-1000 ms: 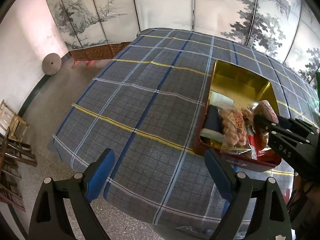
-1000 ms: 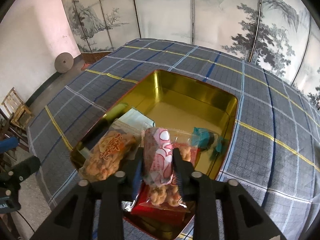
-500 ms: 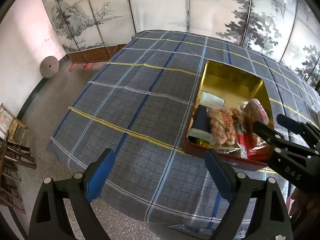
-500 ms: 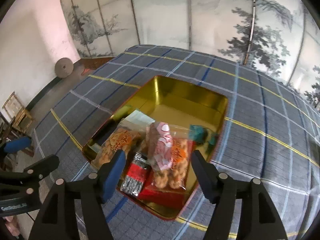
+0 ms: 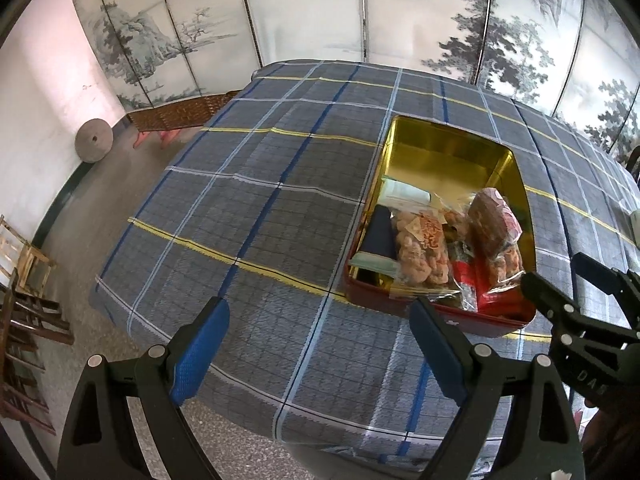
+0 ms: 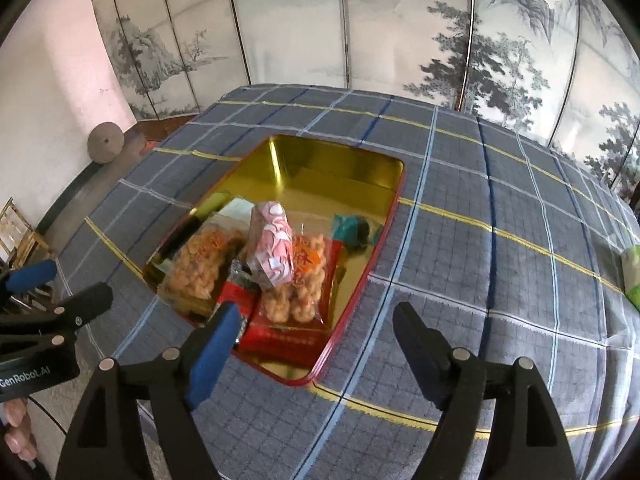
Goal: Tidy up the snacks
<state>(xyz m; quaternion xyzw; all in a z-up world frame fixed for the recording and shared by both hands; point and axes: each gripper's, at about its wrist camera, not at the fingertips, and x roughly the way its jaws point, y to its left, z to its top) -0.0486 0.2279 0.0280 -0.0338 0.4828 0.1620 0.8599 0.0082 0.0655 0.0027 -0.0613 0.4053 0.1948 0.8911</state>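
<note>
A gold-lined red tin (image 5: 448, 148) (image 6: 340, 160) sits on the plaid tablecloth and holds several snack packs. A pink-wrapped snack bag (image 6: 270, 248) (image 5: 494, 220) leans upright among them, next to a bag of fried twists (image 6: 200, 268) (image 5: 420, 252) and a red pack (image 6: 276, 332). My right gripper (image 6: 316, 340) is open and empty, just in front of the tin's near edge; it also shows in the left wrist view (image 5: 560, 280). My left gripper (image 5: 316, 336) is open and empty over the cloth left of the tin.
The plaid-covered table (image 5: 256, 200) drops off at its near and left edges to a stone floor. A green-white pack (image 6: 632, 272) lies at the table's far right. Painted folding screens (image 6: 360, 20) stand behind. Wooden stools (image 5: 24, 272) stand at the left.
My right gripper opened, let go of the pink-wrapped bag in the tin, and drew back towards me. My left gripper drew back slightly.
</note>
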